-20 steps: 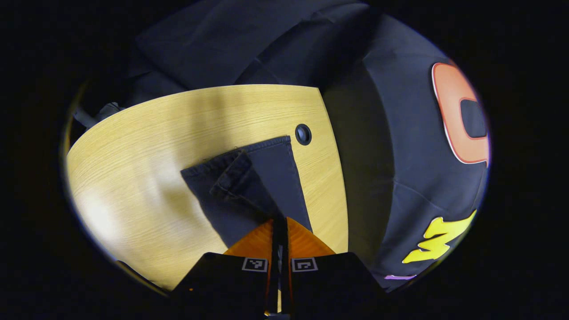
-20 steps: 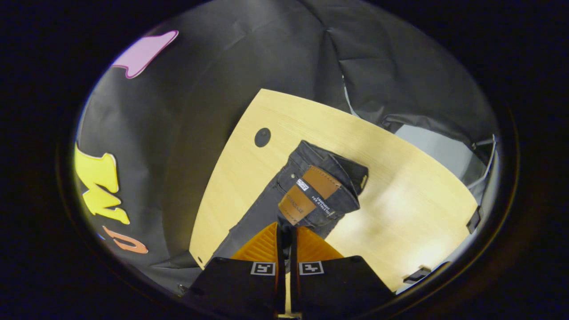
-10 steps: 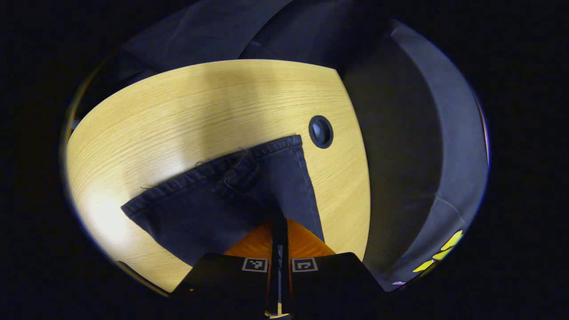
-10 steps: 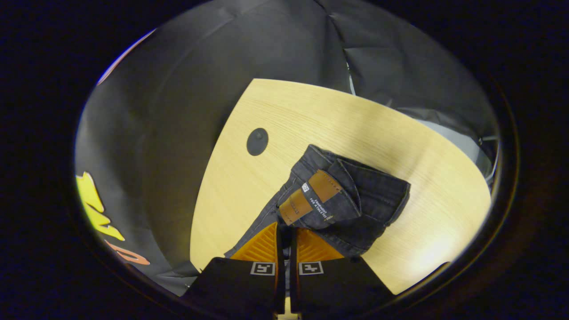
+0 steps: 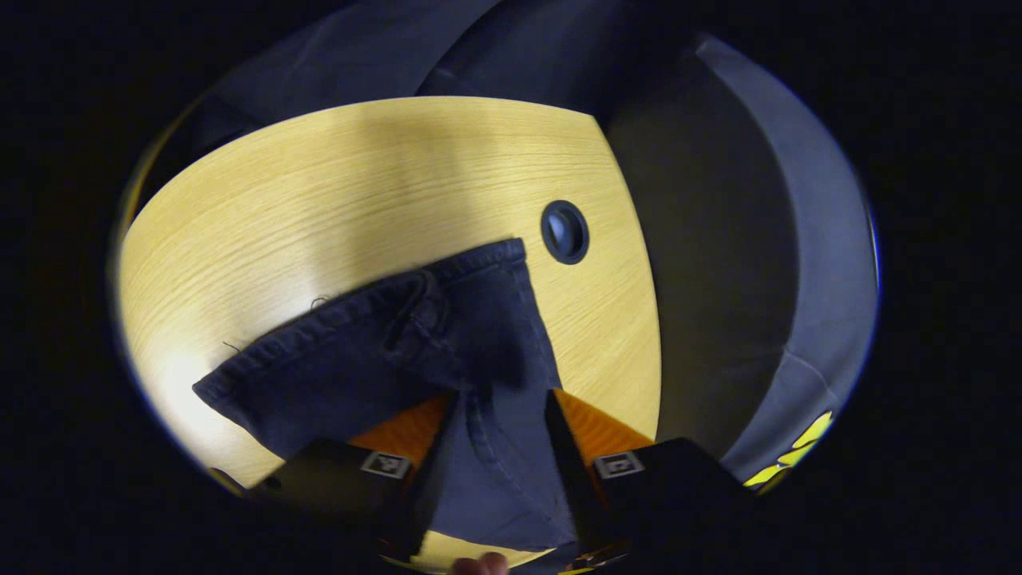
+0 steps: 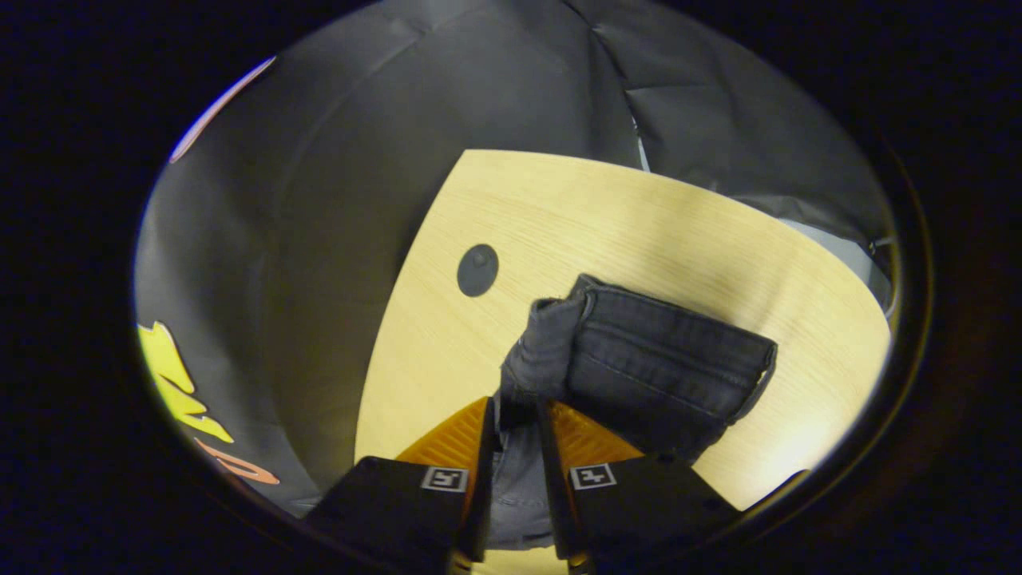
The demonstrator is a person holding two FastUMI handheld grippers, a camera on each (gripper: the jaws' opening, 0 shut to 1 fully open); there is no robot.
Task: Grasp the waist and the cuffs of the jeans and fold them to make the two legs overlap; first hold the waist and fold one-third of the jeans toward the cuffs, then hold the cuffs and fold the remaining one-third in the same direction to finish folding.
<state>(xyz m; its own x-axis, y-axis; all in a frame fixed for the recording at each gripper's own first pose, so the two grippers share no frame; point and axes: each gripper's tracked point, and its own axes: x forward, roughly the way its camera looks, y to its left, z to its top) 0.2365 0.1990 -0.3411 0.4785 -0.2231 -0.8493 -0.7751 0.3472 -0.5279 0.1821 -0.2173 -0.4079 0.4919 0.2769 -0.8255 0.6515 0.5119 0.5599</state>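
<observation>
The dark jeans [image 5: 447, 343] lie on the wooden table [image 5: 359, 184], and their hemmed cuffs [image 5: 359, 307] fan out to the left in the left gripper view. My left gripper [image 5: 499, 395] is open wide, with a strip of the leg lying loose between its fingers [image 5: 407, 423]. In the right gripper view the waist end of the jeans [image 6: 663, 375] rests folded over on the table [image 6: 607, 216], waistband outward. My right gripper [image 6: 516, 403] is open by a narrow gap, and a bunch of denim sits in that gap.
A round black cable hole [image 5: 564, 231] sits just beyond the cuffs, and near the waist [image 6: 477, 270] too. The table's edge runs close beside it, against the black cloth wall. Bare wood stretches away past the jeans. A fingertip [image 5: 479, 565] shows at the bottom edge.
Both grippers lowered the jeans onto the table. The left one then opened wide and the right one parted its fingers. The waist flipped over, hiding its leather patch.
</observation>
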